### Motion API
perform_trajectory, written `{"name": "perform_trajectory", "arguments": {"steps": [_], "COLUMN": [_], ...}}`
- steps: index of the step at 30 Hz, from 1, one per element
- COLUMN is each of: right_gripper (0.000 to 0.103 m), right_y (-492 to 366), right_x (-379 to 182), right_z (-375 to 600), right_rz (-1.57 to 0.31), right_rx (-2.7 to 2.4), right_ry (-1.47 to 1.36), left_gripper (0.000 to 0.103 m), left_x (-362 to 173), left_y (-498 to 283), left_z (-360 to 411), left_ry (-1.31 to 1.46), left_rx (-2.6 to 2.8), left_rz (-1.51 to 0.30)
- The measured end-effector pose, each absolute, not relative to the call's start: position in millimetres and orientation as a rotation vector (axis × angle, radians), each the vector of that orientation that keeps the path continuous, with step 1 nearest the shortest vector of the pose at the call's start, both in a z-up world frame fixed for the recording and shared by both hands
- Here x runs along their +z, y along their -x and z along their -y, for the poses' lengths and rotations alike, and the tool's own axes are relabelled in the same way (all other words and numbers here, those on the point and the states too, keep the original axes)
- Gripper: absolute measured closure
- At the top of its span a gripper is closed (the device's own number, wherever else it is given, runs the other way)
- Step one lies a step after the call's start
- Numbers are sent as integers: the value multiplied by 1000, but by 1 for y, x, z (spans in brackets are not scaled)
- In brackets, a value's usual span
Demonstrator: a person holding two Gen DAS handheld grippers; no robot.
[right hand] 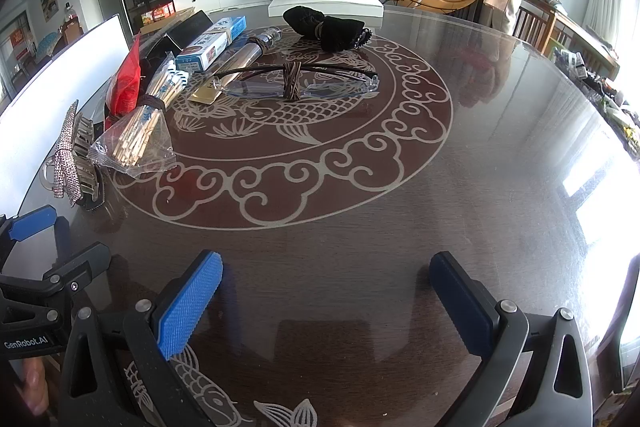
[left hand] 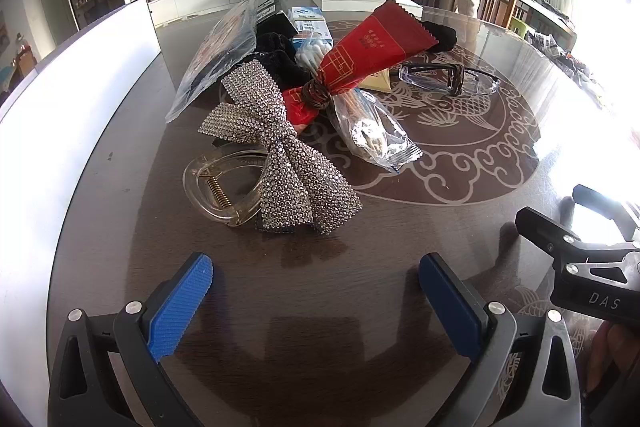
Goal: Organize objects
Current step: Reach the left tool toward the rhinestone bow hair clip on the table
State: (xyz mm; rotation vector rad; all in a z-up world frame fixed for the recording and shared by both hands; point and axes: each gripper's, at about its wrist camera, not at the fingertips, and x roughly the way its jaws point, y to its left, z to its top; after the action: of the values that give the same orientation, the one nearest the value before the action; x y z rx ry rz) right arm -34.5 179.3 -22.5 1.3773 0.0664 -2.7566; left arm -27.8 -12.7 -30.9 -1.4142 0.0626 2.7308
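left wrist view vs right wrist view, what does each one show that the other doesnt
Only the left wrist view shows the clear hair claw beside the rhinestone bow and the large plastic bag.

Only the right wrist view shows the silver tube and the fish motif near the table edge.

Both share the glasses, the red packet, and both grippers open over bare table: left, right.

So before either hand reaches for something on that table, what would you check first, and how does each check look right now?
1. Left gripper open, nothing between its fingers: ok.
2. Right gripper open and empty: ok.
3. Rhinestone bow clip nearest the left gripper, unobstructed from the front: ok.
4. Glasses lying apart from the pile: ok.
5. Red packet leaning on other items, may shift: not ok.
6. What lies under the pile: cannot tell.
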Motion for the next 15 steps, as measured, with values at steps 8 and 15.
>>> {"name": "perform_trajectory", "arguments": {"steps": [8,15], "right_gripper": [0,0], "right_y": [35,35], "right_x": [-23,-23], "right_z": [-180,-180], "right_rz": [-65,-64], "right_rx": [-2758,-2759], "right_ry": [-1376,-1376], "left_gripper": [0,0], "left_x": [-31,-32], "left_y": [28,28], "left_z": [13,13], "left_ry": [1414,1416], "left_rx": [2731,2735], "left_rz": [-62,-63]}}
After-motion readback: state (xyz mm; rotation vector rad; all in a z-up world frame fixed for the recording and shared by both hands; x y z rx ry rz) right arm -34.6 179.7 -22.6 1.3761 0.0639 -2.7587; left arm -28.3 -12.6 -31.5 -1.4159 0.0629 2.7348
